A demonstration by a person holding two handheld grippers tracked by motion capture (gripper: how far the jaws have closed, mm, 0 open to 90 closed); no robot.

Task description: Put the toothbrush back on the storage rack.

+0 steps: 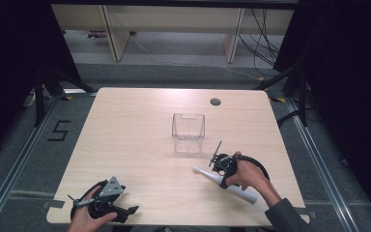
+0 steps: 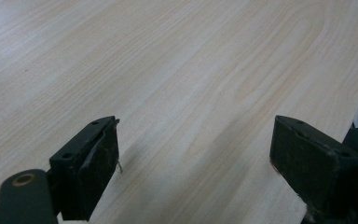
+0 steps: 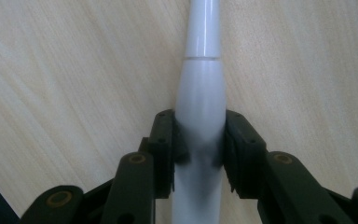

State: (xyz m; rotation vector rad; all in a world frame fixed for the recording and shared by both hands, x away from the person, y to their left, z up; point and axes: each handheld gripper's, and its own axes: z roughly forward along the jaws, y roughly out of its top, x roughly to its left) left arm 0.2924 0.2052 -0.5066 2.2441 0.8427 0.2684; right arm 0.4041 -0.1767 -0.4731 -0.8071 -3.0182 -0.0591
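The right gripper [image 1: 221,170] sits at about 4 o'clock on the table [image 1: 135,130], held in the person's right hand [image 1: 249,175]. Its jaws are clamped on the body of a white electric toothbrush [image 1: 232,187], one pad pressed to each side, as the right gripper view confirms [image 3: 200,135]. The toothbrush lies flat on the wood, its narrow neck pointing toward 10 o'clock and its thick handle end toward 4 o'clock, beyond the hand.

A clear plastic box [image 1: 188,133] stands upright near the table's centre, at roughly 12 o'clock from the toothbrush and apart from it.

The left gripper [image 1: 107,205] rests near the front edge at about 7 o'clock, in the left hand [image 1: 88,220]. In the left gripper view its jaws [image 2: 196,158] stand wide apart over bare wood, with nothing between them.
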